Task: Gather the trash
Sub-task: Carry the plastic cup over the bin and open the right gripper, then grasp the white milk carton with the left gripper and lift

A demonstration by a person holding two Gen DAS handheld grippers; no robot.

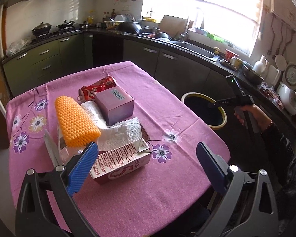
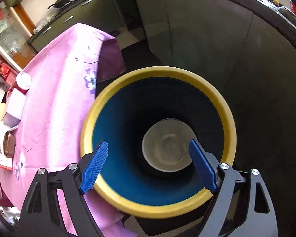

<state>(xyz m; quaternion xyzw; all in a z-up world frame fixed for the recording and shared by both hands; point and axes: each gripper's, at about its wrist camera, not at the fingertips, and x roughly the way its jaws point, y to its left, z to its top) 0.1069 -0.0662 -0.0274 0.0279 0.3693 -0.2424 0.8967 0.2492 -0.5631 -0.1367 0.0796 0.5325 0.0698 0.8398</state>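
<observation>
Kitchen's backlit, window blown out; pink tablecloth (image 1: 128,207) holds the trash: milk carton (image 1: 120,164), can (image 1: 97,87). My right claw (image 2: 148,165) gapes empty over the bin (image 2: 157,207), paper cup (image 2: 167,148) blurry inside; left claw (image 1: 148,165) open too.

A large "5" on the carton (image 1: 121,163) just ahead of the left gripper (image 1: 146,165). "DAS" on the right gripper (image 1: 224,103). The barcode on the box (image 1: 115,103) is unreadable.

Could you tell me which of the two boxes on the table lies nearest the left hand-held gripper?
The milk carton, lying flat beside the left hand-held gripper; the purple box sits farther back, by the red can.
</observation>
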